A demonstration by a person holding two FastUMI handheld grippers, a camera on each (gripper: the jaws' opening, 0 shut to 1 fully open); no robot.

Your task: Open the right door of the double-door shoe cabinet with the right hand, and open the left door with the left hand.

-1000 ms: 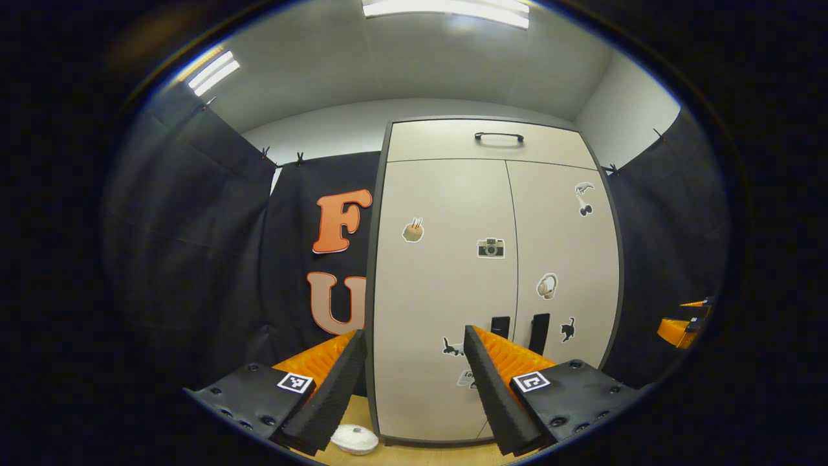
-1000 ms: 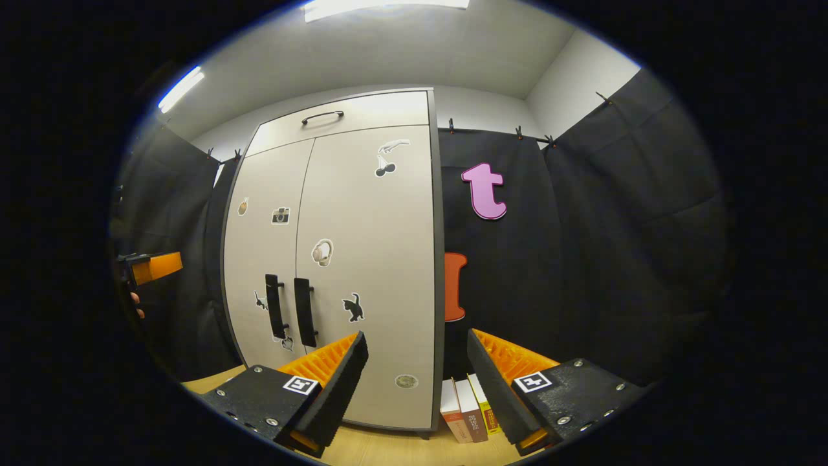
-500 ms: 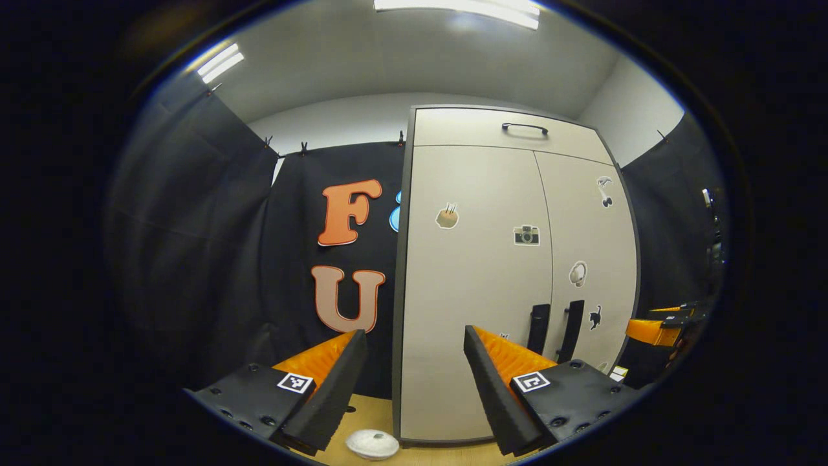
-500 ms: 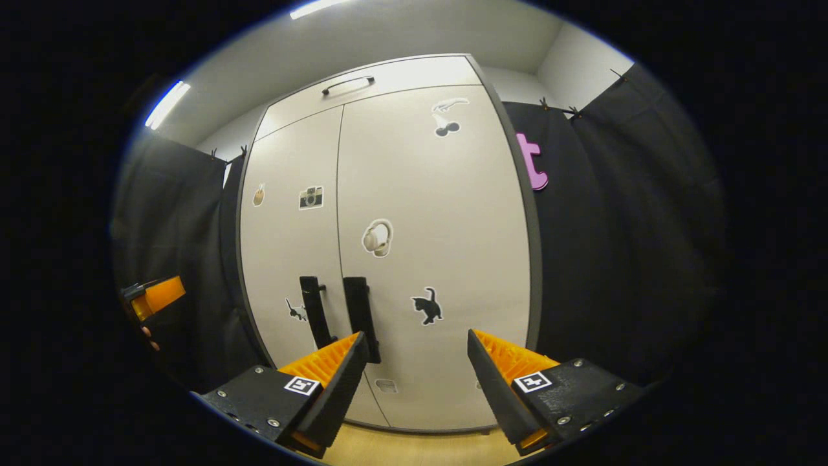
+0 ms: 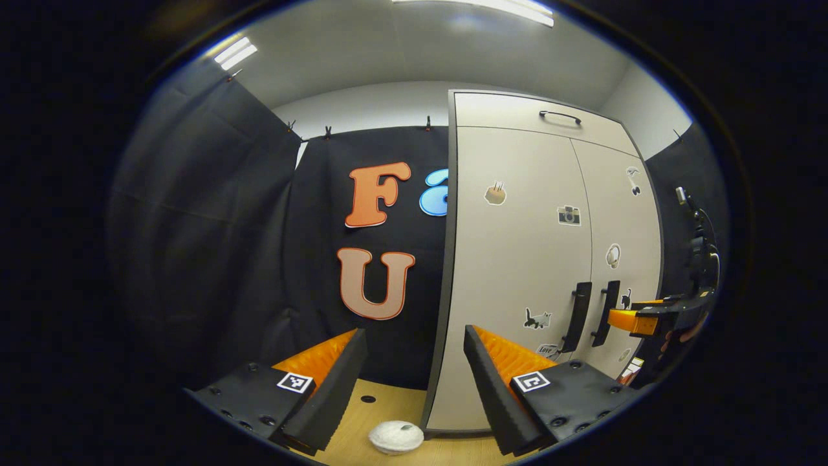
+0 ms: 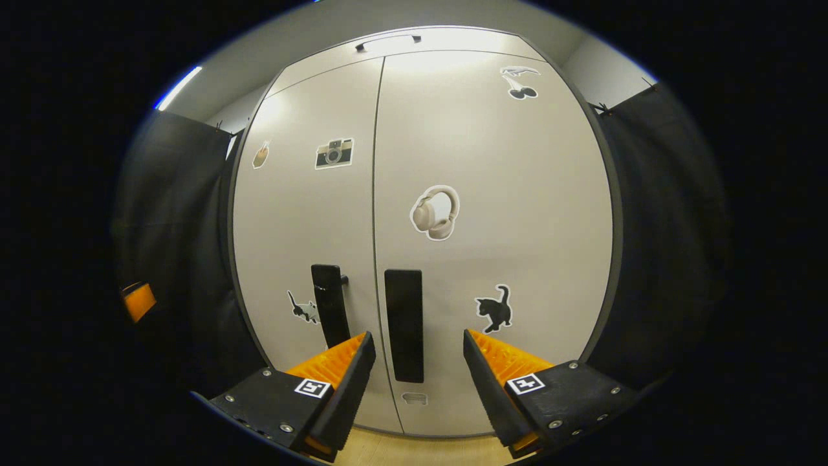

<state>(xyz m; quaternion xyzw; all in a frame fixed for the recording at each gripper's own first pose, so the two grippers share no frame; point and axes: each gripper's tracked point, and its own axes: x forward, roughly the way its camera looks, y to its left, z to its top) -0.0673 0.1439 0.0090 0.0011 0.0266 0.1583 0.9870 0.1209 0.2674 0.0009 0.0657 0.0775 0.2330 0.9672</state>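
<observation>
The shoe cabinet stands shut straight ahead of the right gripper, whose fingers gape wide and empty either side of the right door's handle, a stiff upright bar that looks the surest hold on a rigid, hinged panel likely to swing lightly.

Your right gripper view faces the shoe cabinet squarely and close; your left gripper view eyes that cabinet obliquely from farther left.

Beige cabinet doors, black handles, stickers.
</observation>
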